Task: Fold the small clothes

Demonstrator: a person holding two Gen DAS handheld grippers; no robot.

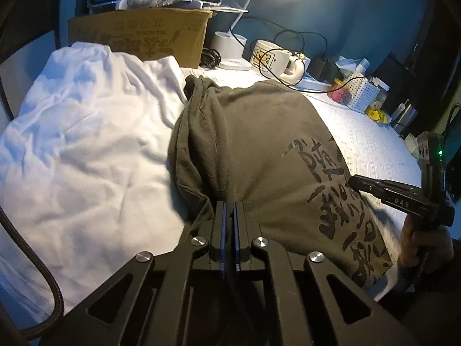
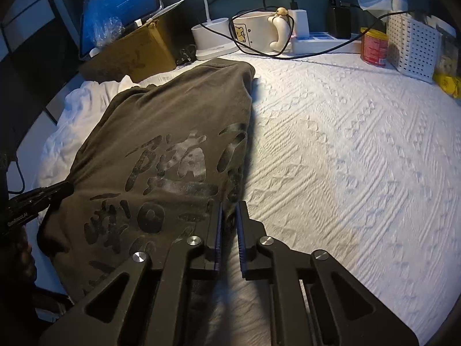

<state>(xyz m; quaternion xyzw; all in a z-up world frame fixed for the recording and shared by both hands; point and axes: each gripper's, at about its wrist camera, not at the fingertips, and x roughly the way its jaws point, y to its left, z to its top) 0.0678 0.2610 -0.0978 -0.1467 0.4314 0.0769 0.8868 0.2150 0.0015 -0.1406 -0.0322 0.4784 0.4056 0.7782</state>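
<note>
A dark olive T-shirt [image 1: 259,132] with black printed characters lies lengthwise on a white textured cover [image 2: 345,144]. My left gripper [image 1: 229,205] is shut on the shirt's near left edge, with a fold of cloth pinched between its blue pads. From the right wrist view the left gripper [image 2: 66,188] bites that same edge, and the cloth puckers there. My right gripper [image 2: 230,205] is shut on the near right edge of the T-shirt [image 2: 173,109], dark cloth filling the narrow gap between its pads. In the left wrist view the right gripper [image 1: 353,181] rests its tips on the printed side.
A crumpled white garment [image 1: 86,144] lies left of the shirt. Behind stand a cardboard box [image 1: 144,34], a lamp base [image 1: 227,43], a bear mug [image 1: 270,57] with cables, a power strip [image 2: 319,41], a red can [image 2: 374,47] and a white perforated basket [image 2: 412,46]. A hand [image 1: 423,245] holds the right gripper.
</note>
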